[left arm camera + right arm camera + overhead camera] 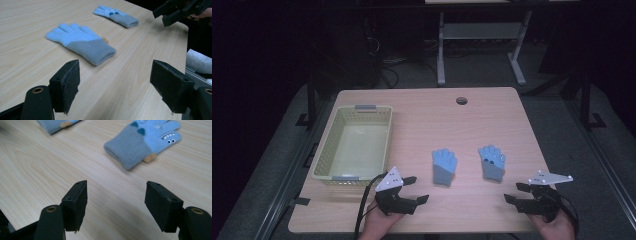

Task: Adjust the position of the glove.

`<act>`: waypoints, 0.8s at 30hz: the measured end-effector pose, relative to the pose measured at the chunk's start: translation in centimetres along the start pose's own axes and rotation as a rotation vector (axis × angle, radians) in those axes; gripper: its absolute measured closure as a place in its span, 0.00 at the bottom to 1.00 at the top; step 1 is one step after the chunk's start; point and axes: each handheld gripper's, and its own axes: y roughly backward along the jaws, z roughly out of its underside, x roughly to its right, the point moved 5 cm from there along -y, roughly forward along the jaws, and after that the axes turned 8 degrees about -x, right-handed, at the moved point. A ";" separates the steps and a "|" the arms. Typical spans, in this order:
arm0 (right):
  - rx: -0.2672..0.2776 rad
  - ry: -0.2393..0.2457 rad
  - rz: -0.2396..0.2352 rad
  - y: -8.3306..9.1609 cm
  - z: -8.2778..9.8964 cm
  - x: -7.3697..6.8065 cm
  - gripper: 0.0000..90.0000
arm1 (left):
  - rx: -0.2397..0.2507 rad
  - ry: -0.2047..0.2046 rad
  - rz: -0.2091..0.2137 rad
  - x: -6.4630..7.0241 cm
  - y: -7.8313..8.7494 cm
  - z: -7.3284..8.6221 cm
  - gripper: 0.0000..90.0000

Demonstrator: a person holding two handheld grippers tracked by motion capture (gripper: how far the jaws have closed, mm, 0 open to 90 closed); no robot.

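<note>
A: Gripper states?

B: Left gripper (412, 190) jaws spread wide, nothing between them. Right gripper (516, 192) likewise wide and empty. Both hover low over the table (422, 120) near its front edge.

A: Where are the gloves relative to each tool?

B: Left glove (444, 167) lies ahead of the left gripper and a little toward the other hand, cuff end nearest the jaws, fingers pointing away. Right glove (492, 162) lies ahead of the right gripper, offset inward, cuff also nearest.

A: Long axis?

B: Each runs roughly away from the person, so I judge the cuff is the first part reached. Basket (324, 165) sits just beyond the left gripper, on its outer side.
</note>
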 end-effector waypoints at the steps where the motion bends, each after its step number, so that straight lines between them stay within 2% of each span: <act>1: 0.000 0.000 0.000 0.0 0.0 0.0 0.38 | 0.000 0.000 0.000 0.0 0.0 0.0 0.26; 14: 0.016 0.003 -0.015 0.6 -0.7 -0.5 0.33 | -0.004 0.006 -0.011 -0.1 0.0 0.3 0.26; 16: 0.008 0.027 -0.004 0.8 -1.3 -0.8 0.33 | -0.005 0.006 -0.018 -0.2 0.0 0.3 0.26; 19: 0.012 0.035 -0.017 0.9 -2.0 -1.1 0.33 | 0.002 0.001 -0.024 -0.1 0.1 0.2 0.26; 20: 0.009 0.041 -0.020 1.0 -2.7 -1.3 0.33 | 0.003 -0.008 -0.021 -0.2 0.2 0.1 0.26; 24: -0.016 0.044 -0.014 1.1 -4.0 -1.2 0.33 | 0.006 -0.002 -0.009 -0.3 0.2 0.0 0.26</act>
